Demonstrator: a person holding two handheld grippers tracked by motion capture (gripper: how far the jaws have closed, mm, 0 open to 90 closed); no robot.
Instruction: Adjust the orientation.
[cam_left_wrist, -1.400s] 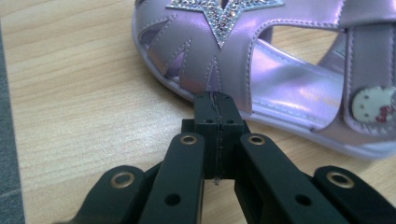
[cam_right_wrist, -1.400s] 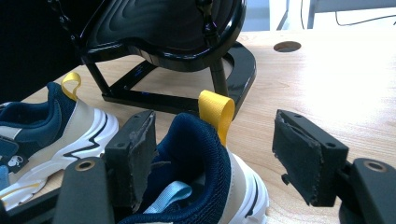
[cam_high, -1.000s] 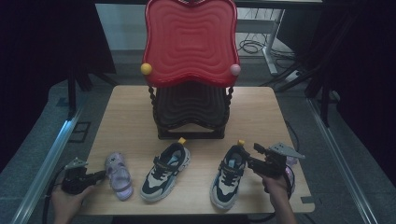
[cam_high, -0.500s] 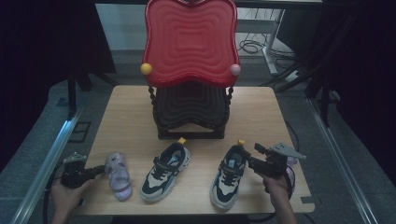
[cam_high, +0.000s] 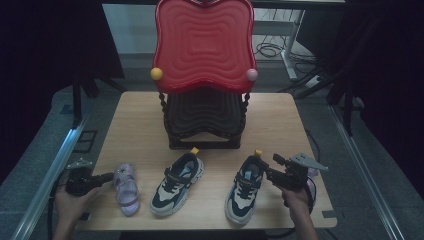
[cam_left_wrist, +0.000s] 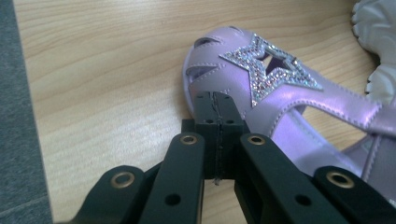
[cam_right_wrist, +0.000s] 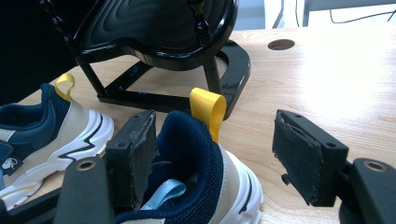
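The right tool (cam_right_wrist: 215, 158) stands with its jaws wide apart, straddling the heel of the right-hand sneaker (cam_high: 245, 187): one pad sits inside the collar, the other hangs clear of the outer heel wall, beside the yellow pull loop (cam_right_wrist: 208, 109). It looks poised to close on that heel, not yet gripping. In the high view this tool (cam_high: 274, 172) sits at the shoe's heel, where it was a second ago, so the right side has held its place.

The left tool (cam_left_wrist: 215, 121) has its jaws pressed together with nothing between them, the tips resting at the toe edge of the purple sandal (cam_left_wrist: 280, 107). Against the earlier high views, the left hand (cam_high: 70, 205) has drifted slightly outward and back, with the sandal (cam_high: 125, 189) lying at the desk's (cam_high: 135, 120) front left as before. My reading is that the left side is idle or repositioning while the right prepares the grasp.

The second sneaker (cam_high: 176, 184) lies between sandal and right shoe, in front of the black rack (cam_high: 202, 120) with its red top (cam_high: 202, 45).

Whether the closed tips actually touch the sandal is unclear. The sandal's heel is cut off in the left gripper view, and the pale thing beside the right hand in the high view is too hidden to identify.
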